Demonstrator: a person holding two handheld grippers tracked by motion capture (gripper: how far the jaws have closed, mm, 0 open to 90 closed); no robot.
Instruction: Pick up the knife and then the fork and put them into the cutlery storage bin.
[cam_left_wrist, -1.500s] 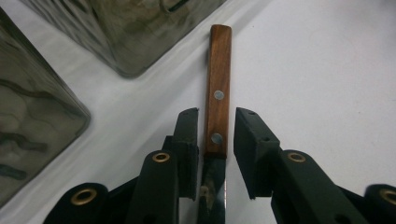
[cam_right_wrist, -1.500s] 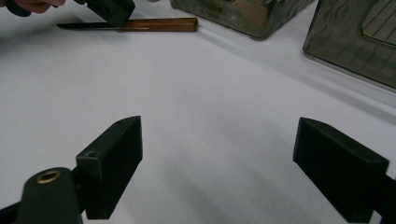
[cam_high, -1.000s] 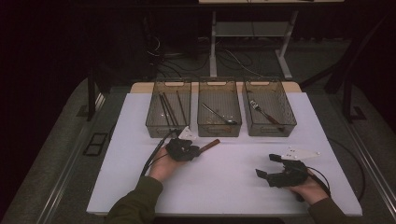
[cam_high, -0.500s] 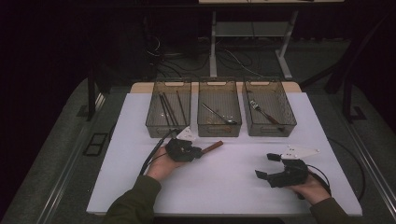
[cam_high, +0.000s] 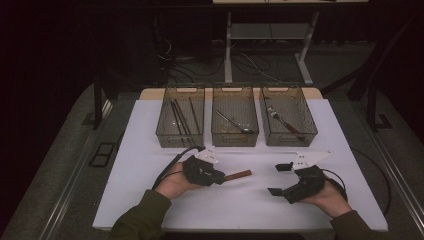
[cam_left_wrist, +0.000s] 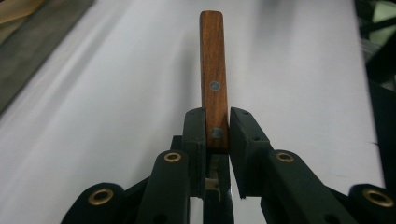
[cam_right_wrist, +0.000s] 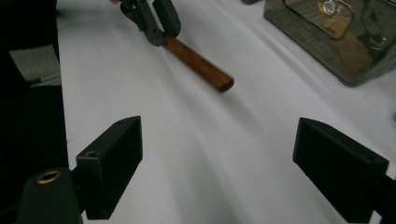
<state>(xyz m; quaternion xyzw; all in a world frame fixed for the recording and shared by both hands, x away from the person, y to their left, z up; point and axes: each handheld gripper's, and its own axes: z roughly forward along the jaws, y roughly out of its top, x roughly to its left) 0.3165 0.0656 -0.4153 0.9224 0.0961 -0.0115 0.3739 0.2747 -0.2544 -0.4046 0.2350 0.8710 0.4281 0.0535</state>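
A reddish-brown wooden handle (cam_left_wrist: 214, 79) with 2 grey rivets, a white table (cam_high: 150, 165), 3 smoky translucent bins (cam_high: 234, 116).

Lab-like recording room, black curtains, white table (cam_high: 150, 200), floor cables (cam_high: 250, 62), sorting bins (cam_high: 234, 141)

Both forearms wear olive-green sleeves. The left claw (cam_high: 220, 176) and the right claw (cam_high: 281, 179) are matte black, with blocky pads, brass-coloured pivot rivets on the linkages, a pale three-cornered top plate and a trailing black cable each.
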